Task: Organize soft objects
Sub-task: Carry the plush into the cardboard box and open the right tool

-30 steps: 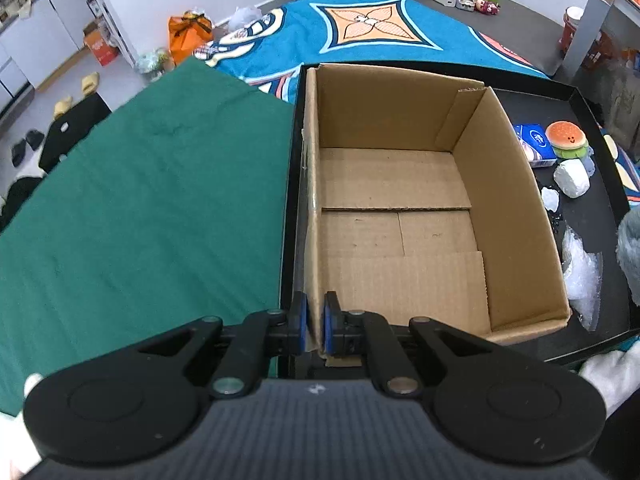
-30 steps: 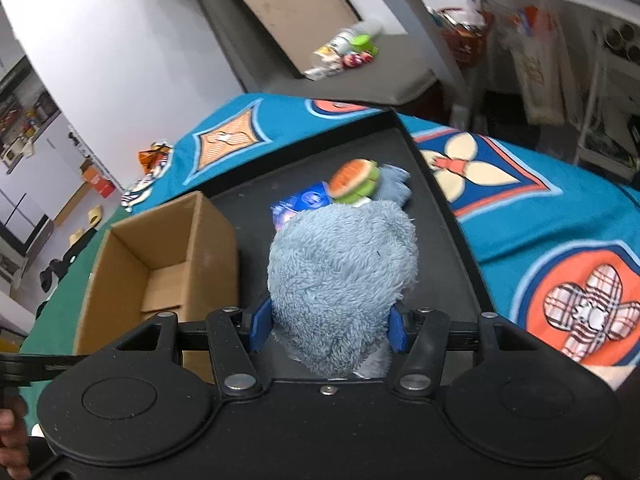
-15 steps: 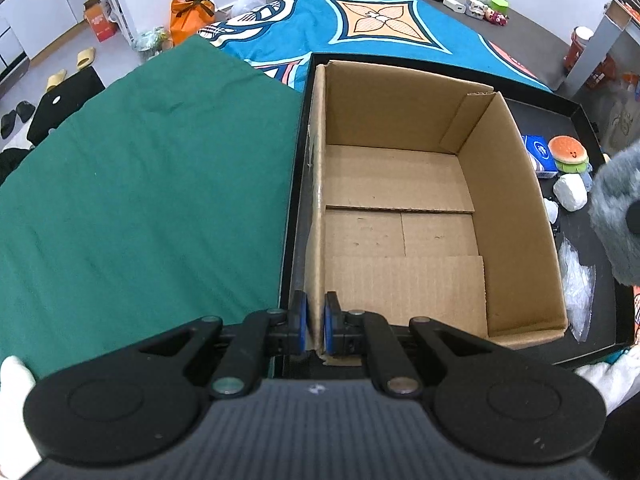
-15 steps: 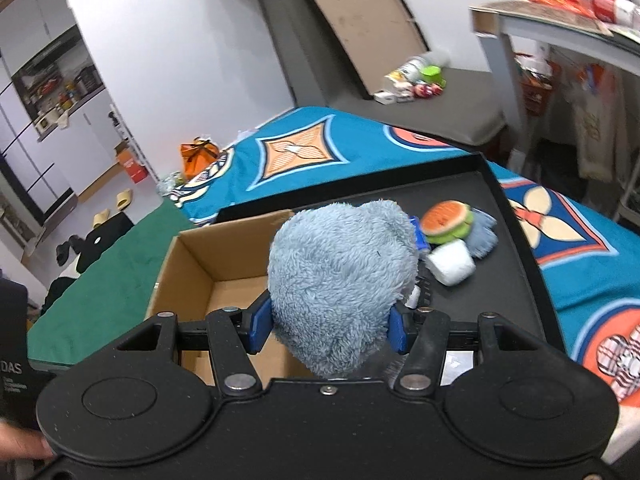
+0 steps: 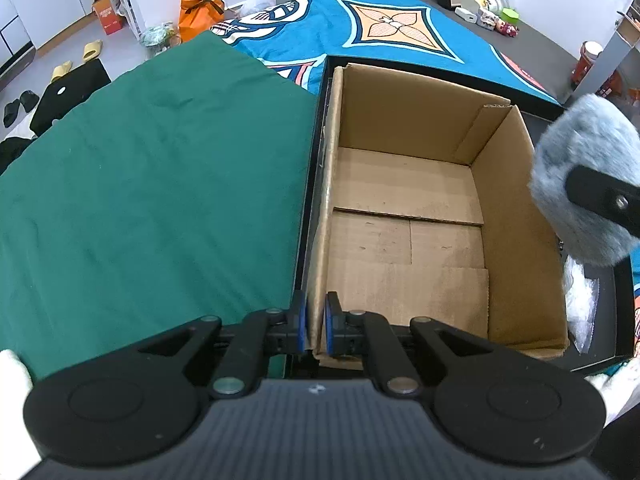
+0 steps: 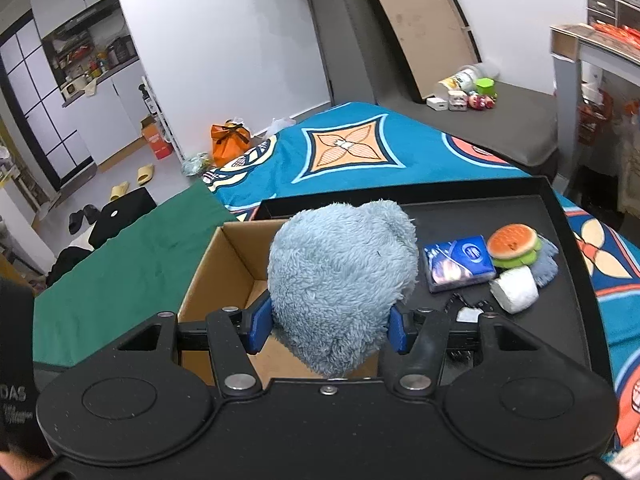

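Observation:
An open cardboard box (image 5: 404, 216) stands empty on a black tray (image 6: 552, 236). My left gripper (image 5: 316, 326) is shut on the box's near left wall, pinching the cardboard edge. My right gripper (image 6: 326, 326) is shut on a fluffy blue-grey plush (image 6: 340, 280), held above the box's right side (image 6: 224, 272); the same plush (image 5: 584, 176) shows at the right edge of the left wrist view. On the tray to the right lie a burger-shaped toy (image 6: 514, 245), a blue tissue pack (image 6: 458, 262), a white roll (image 6: 514, 290) and a blue cloth (image 6: 546, 266).
The tray sits on a bed with a blue patterned cover (image 6: 352, 152) and a green cloth (image 5: 152, 184) to the left. A clear plastic bag (image 5: 580, 300) lies on the tray beside the box. A person's white-gloved hand (image 5: 12, 380) shows at the lower left.
My right gripper has carried the plush leftward from over the tray's loose items to above the box. The left gripper stays clamped on the box wall.

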`<state>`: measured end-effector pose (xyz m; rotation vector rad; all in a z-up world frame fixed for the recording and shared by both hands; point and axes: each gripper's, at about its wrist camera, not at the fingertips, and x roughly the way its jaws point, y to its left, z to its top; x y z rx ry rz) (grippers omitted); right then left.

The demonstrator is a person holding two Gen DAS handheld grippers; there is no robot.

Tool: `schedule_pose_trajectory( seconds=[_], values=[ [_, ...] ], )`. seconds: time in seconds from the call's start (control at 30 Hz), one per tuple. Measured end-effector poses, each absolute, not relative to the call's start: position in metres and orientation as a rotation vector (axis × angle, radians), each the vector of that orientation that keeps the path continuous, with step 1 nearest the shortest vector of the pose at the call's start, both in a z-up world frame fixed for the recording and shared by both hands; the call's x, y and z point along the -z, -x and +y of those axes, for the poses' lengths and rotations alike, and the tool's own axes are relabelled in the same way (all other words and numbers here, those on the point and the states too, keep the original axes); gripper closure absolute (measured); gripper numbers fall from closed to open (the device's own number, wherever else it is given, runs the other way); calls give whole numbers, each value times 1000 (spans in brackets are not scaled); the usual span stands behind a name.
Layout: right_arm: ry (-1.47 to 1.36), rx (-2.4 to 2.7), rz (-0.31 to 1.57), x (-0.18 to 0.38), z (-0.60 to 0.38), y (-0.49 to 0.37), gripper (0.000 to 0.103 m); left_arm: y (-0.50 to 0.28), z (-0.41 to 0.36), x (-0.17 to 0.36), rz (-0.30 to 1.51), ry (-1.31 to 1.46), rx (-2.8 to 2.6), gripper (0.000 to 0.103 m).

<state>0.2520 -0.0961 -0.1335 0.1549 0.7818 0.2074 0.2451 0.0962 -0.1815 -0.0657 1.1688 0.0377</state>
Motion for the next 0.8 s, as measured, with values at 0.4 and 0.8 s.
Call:
schedule_pose_trajectory(
  seconds=[0.4, 0.8],
  values=[
    [-83, -272, 737, 139, -81, -276, 27, -245, 104, 182, 1157, 102, -54, 93],
    [-160, -247, 770, 145, -116, -251, 20, -245, 97, 179, 1159, 65, -79, 92]
  ],
)
